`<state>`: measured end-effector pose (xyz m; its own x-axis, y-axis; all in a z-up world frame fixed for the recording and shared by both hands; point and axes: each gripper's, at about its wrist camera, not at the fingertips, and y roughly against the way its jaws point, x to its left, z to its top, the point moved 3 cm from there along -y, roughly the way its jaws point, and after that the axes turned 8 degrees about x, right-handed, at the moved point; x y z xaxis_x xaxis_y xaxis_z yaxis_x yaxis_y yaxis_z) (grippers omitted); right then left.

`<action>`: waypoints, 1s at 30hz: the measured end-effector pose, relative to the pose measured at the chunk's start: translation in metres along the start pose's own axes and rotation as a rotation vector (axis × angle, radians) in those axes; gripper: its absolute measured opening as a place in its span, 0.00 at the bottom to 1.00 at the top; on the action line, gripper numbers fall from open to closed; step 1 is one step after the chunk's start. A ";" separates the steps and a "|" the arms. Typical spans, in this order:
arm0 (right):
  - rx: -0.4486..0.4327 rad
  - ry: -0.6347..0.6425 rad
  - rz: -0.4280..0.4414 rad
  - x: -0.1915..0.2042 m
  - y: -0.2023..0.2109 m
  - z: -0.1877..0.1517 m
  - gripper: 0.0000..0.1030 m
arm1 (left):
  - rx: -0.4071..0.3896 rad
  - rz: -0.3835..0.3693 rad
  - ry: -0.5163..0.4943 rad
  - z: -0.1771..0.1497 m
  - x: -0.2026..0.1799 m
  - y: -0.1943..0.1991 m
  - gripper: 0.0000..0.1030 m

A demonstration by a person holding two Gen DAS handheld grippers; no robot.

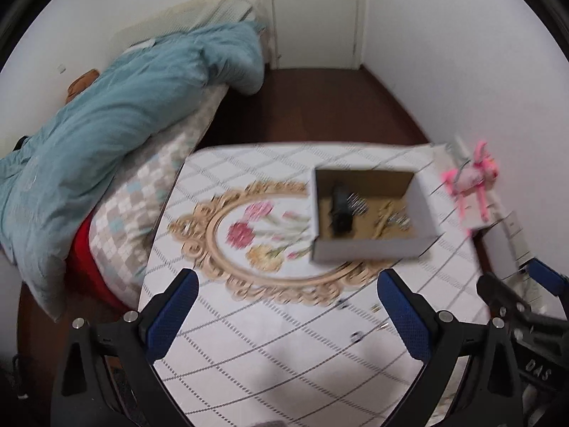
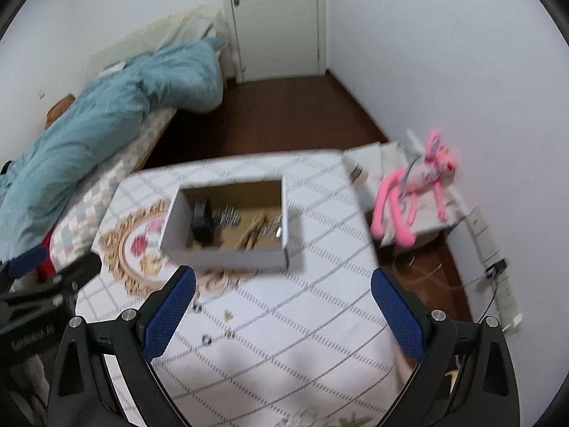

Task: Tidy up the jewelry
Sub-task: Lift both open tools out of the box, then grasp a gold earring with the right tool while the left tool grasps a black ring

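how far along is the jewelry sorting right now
Partly done, it seems. The box on the table already holds a dark item and some metallic and beige pieces, blurred. Nothing is in hand: the left gripper and right gripper both hover open and empty. Left to do: a few small pieces lie loose on the cloth in front of the box.

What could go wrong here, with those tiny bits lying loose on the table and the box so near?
1. The loose pieces are very small on a busy patterned cloth; the wide-open right gripper could miss them or flick one off the table.
2. The box is open and light-looking; a bump from either gripper might shift it or spill the jewelry inside.
3. Both views are blurred, so aim may suffer.
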<state>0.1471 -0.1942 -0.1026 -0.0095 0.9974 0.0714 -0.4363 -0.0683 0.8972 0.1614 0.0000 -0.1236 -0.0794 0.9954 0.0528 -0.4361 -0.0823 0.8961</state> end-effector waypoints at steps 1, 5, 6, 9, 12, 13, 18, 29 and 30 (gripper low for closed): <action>0.023 0.003 0.008 0.003 -0.011 -0.007 0.97 | 0.026 0.014 -0.002 -0.006 0.003 -0.011 1.00; 0.118 0.013 0.075 0.016 -0.062 -0.038 0.81 | 0.121 0.068 -0.006 -0.035 0.014 -0.052 1.00; 0.137 0.014 0.091 0.019 -0.072 -0.044 0.75 | 0.138 0.075 -0.004 -0.040 0.016 -0.060 1.00; 0.184 0.023 0.122 0.031 -0.104 -0.060 0.68 | 0.198 0.101 0.006 -0.058 0.026 -0.085 1.00; 0.204 0.039 0.126 0.041 -0.125 -0.069 0.58 | 0.249 0.129 0.018 -0.071 0.036 -0.106 1.00; 0.211 0.042 0.124 0.044 -0.131 -0.071 0.54 | 0.258 0.134 0.023 -0.073 0.037 -0.111 1.00; 0.205 0.075 0.100 0.052 -0.143 -0.076 0.33 | 0.289 0.135 0.042 -0.081 0.042 -0.122 1.00; 0.172 0.022 0.102 0.028 -0.125 -0.077 0.09 | 0.255 0.015 0.015 -0.078 0.003 -0.109 1.00; 0.171 0.006 0.100 0.021 -0.121 -0.076 0.09 | 0.255 -0.011 0.007 -0.078 -0.005 -0.109 1.00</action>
<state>0.1311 -0.1629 -0.2432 -0.0511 0.9855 0.1620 -0.2734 -0.1699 0.9468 0.1390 0.0003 -0.2557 -0.0827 0.9958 0.0399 -0.1965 -0.0556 0.9789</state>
